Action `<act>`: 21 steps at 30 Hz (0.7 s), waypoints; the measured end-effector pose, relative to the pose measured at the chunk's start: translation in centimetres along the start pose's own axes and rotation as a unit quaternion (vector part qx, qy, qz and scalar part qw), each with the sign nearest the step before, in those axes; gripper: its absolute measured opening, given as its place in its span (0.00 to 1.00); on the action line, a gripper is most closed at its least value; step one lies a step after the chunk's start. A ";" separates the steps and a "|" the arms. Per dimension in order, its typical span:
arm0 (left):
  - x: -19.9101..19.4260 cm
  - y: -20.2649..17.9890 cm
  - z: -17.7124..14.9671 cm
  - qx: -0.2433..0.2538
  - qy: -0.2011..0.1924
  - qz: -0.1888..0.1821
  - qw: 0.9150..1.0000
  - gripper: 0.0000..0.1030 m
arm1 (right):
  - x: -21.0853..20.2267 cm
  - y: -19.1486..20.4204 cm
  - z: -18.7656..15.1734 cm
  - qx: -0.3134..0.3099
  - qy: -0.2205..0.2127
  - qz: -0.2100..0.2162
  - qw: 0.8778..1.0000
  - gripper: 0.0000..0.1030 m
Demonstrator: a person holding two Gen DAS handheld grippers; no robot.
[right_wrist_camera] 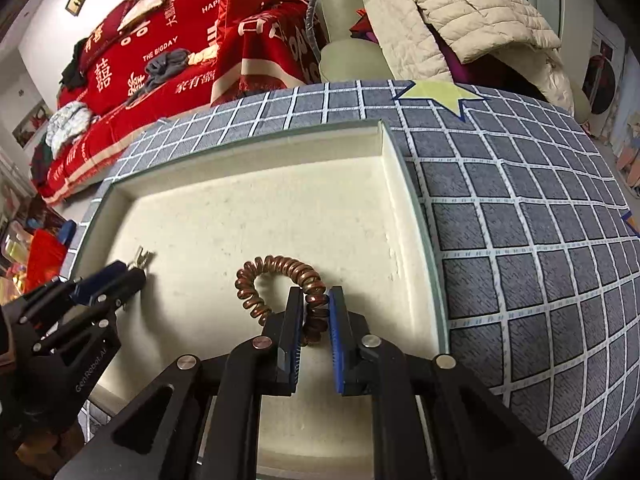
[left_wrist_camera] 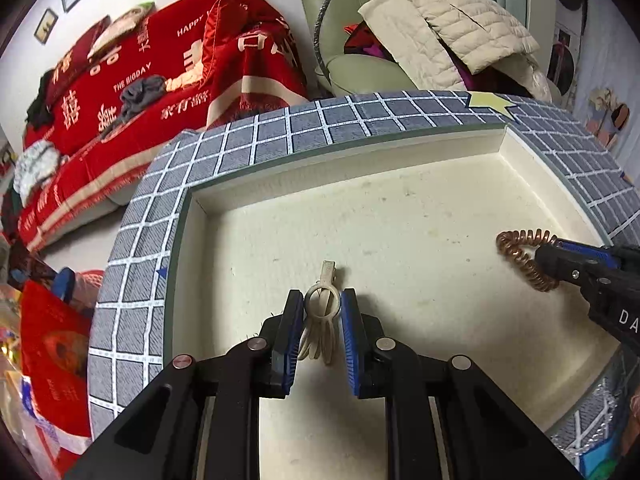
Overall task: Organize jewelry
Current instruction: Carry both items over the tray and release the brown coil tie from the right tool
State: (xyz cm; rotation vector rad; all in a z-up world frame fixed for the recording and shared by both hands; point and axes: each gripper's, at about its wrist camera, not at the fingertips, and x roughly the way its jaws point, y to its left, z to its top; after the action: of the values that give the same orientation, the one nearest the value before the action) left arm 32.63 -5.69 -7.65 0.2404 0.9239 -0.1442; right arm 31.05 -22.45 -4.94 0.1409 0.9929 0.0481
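Observation:
A shallow cream-lined tray (left_wrist_camera: 340,152) lies on a grey checked cloth. In the left wrist view my left gripper (left_wrist_camera: 322,300) is shut on a cream hair clip (left_wrist_camera: 322,304), pads against its ring, the clip's tip pointing away and low over the tray floor. At the right of that view my right gripper (left_wrist_camera: 540,258) holds a copper spiral hair tie (left_wrist_camera: 520,256). In the right wrist view the right gripper (right_wrist_camera: 315,294) is shut on one side of the spiral hair tie (right_wrist_camera: 276,270), whose loop rests on the tray (right_wrist_camera: 248,148) floor. The left gripper (right_wrist_camera: 132,270) and the clip (right_wrist_camera: 143,258) show at the left.
The grey checked cloth (right_wrist_camera: 520,240) with a yellow star patch (right_wrist_camera: 436,94) surrounds the tray. Beyond it stand a sofa under a red blanket (left_wrist_camera: 160,80) and a green armchair piled with a beige quilted jacket (left_wrist_camera: 460,28). Clutter lies on the floor at the left.

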 end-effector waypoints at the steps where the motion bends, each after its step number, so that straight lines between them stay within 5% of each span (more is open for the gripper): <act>1: 0.0 -0.2 0.0 0.003 -0.002 0.006 1.000 0.40 | 0.0 0.1 0.0 -0.003 0.000 -0.002 1.000 0.17; 6: -0.2 0.1 -0.1 -0.001 -0.002 -0.004 1.000 0.40 | -0.5 0.4 0.0 -0.004 0.001 0.012 1.000 0.38; 8: -0.2 0.1 -0.1 -0.001 -0.001 -0.006 1.000 0.40 | -1.3 0.5 0.1 0.002 -0.012 0.017 1.000 0.61; 21: -0.2 0.4 -0.1 -0.012 0.005 -0.020 1.000 0.40 | -9.5 -0.1 -1.0 0.030 -0.089 0.055 0.994 0.63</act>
State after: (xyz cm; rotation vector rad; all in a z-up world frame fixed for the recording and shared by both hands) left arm 32.52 -5.26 -7.47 0.2017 0.9410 -0.1683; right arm 25.04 -23.46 2.45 0.2517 0.8079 0.1046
